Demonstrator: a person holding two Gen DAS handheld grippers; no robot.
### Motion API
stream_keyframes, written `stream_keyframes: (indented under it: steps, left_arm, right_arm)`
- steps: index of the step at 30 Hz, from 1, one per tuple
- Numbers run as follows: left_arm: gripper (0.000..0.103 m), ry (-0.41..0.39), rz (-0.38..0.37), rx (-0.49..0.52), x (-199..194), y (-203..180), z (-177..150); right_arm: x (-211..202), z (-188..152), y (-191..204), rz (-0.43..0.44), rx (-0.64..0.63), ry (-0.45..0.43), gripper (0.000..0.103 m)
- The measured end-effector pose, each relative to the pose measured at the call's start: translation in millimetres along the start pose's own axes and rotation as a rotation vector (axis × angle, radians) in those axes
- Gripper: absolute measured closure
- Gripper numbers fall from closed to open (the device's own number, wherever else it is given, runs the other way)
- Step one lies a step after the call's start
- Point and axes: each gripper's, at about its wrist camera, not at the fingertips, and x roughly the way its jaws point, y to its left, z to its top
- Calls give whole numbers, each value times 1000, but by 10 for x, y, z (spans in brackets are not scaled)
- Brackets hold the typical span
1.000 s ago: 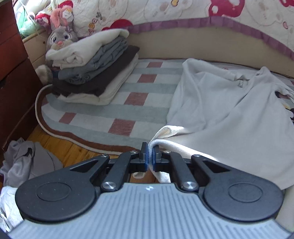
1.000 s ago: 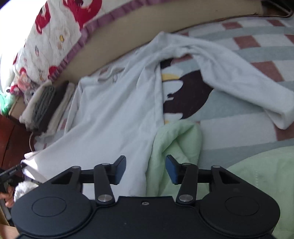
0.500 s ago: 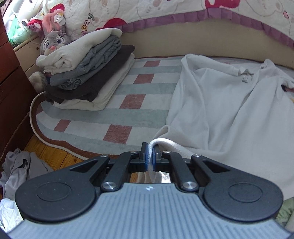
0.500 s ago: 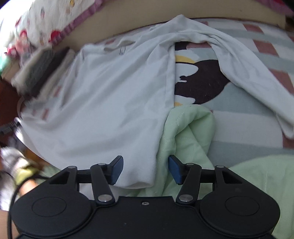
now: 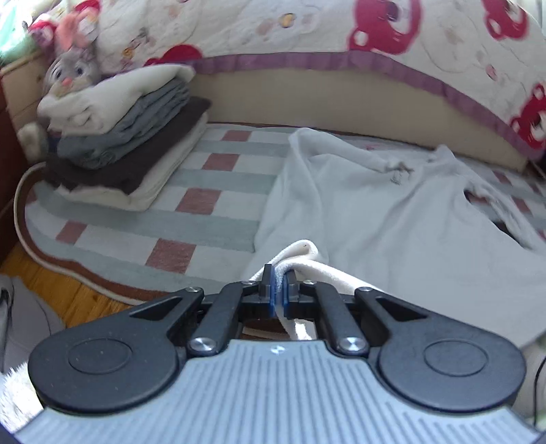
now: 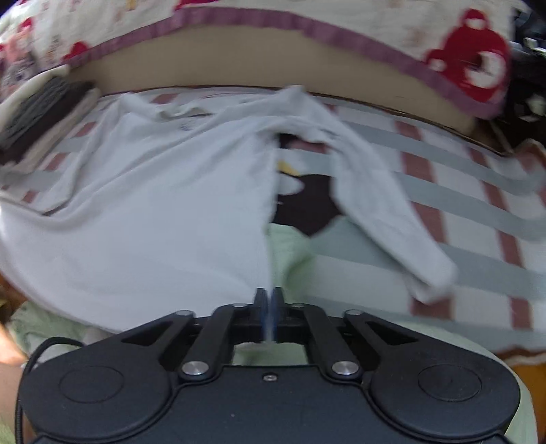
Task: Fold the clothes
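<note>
The left gripper [image 5: 279, 290] has a light grey ribbed body with a small white mark, black round housings and black link arms with silver screws. Its finger pads are blue. The right gripper [image 6: 269, 309] has an all-black body, the same silver screws, and a thin black cable at its left side.

Shirt [image 5: 392, 218]: soft matt white cloth, creased. Rug [image 5: 218, 201]: napped checked cloth. Folded stack [image 5: 123, 143]: matt cloth. Left claw [image 5: 279, 290]: matt black plastic, shiny metal rivets, ribbed grey housing. Floor [image 5: 75, 293]: glossy wood. Quilt [image 5: 307, 30]: stitched cotton.
</note>
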Motion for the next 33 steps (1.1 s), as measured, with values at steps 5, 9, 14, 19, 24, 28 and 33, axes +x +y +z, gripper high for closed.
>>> stream_keyframes:
  steps: [5, 9, 14, 19, 24, 28, 33]
  left_arm:
    - [99, 94, 27, 14, 222, -134, -105]
    - [99, 54, 62, 8, 142, -136, -73]
    - [99, 87, 74, 10, 208, -111, -49]
    - [99, 118, 65, 33, 301, -203, -39]
    - [99, 130, 62, 41, 377, -256, -10]
    - [99, 152, 45, 35, 428, -254, 1]
    - [99, 208, 35, 28, 514, -258, -44]
  right_arm:
    - [170, -119, -456, 247, 280, -20, 101]
    - [162, -100, -525, 480, 359, -44, 84]
    - [178, -98, -487, 447, 330, -18, 53]
    - [171, -139, -329, 393, 248, 48, 54]
    - [154, -149, -114, 299, 181, 92, 91]
    - [99, -114, -80, 308, 168, 46, 90]
    - [202, -38, -123, 351, 220, 14, 77]
